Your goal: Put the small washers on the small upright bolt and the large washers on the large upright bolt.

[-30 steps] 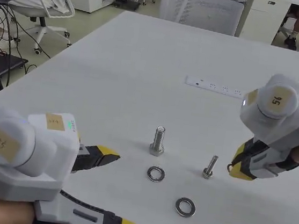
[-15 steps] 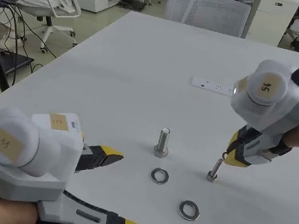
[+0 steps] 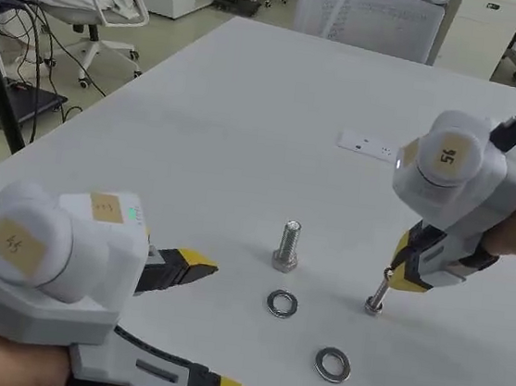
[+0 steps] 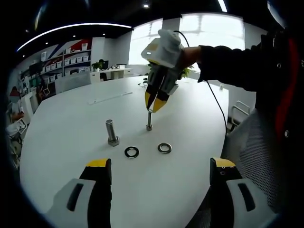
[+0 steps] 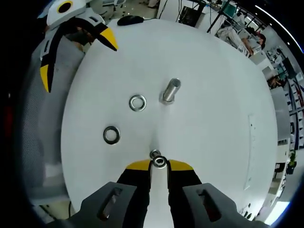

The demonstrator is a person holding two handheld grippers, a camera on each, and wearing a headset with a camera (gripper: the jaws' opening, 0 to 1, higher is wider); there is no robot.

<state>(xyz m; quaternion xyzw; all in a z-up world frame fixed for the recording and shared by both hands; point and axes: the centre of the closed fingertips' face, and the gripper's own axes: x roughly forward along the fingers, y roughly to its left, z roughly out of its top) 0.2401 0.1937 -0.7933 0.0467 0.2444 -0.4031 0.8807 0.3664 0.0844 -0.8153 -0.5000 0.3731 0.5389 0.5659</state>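
R gripper (image 3: 400, 273) clamped on small washer (image 5: 159, 162) at small bolt (image 3: 377, 296) tip; centre hole, hold level, then release. L gripper (image 4: 160, 164) jaws spread, idle.

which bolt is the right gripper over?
The small bolt, thinner, right of the large bolt in the head view. The right gripper, shut on a small washer, hangs above it.

Large bolt (image 3: 286, 248) upright on its head. Small bolt (image 3: 376, 298) at its 4 o'clock, leaning slightly, with small washer (image 5: 159, 162) at its tip, pinched in right gripper (image 5: 159, 166). Large washer (image 3: 282, 303) flat at 6 o'clock, second large washer (image 3: 333, 364) at 5 o'clock.
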